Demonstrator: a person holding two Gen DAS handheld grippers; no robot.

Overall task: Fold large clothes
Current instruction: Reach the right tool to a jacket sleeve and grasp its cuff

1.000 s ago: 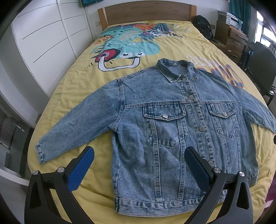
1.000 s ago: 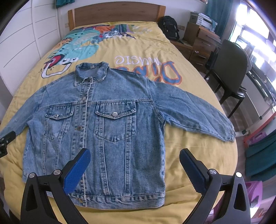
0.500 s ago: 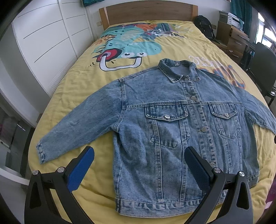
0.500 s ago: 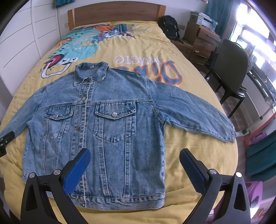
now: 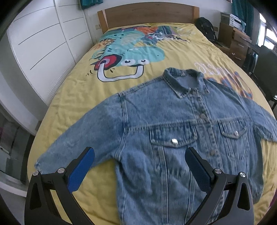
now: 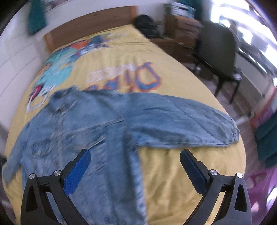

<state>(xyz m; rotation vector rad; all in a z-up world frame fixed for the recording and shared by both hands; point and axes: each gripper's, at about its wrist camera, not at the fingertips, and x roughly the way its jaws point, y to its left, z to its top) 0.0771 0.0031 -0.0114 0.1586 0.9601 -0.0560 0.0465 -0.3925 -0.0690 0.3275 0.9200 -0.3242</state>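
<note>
A bed [image 5: 72, 97] with a yellow printed cover is seen to fill both views, its wooden headboard [image 5: 147, 15] at 12 o'clock. A denim jacket [image 5: 173, 124] is laid front-up and buttoned across the cover, collar toward the headboard and both sleeves spread outward; this flat layout is judged to be preparation for folding, no fold being made yet. In the left wrist view one sleeve [image 5: 83, 136] is extended toward 8 o'clock, its cuff just beside the bed edge. In the right wrist view, which is blurred, the other sleeve [image 6: 181, 119] is extended toward 3 o'clock. The left gripper [image 5: 139, 160] is held above the sleeve and side seam, jaws spread wide, nothing grasped. The right gripper [image 6: 135, 163] is held above the jacket's side edge below the armpit, jaws likewise wide apart and empty. Neither is seen touching the fabric
</note>
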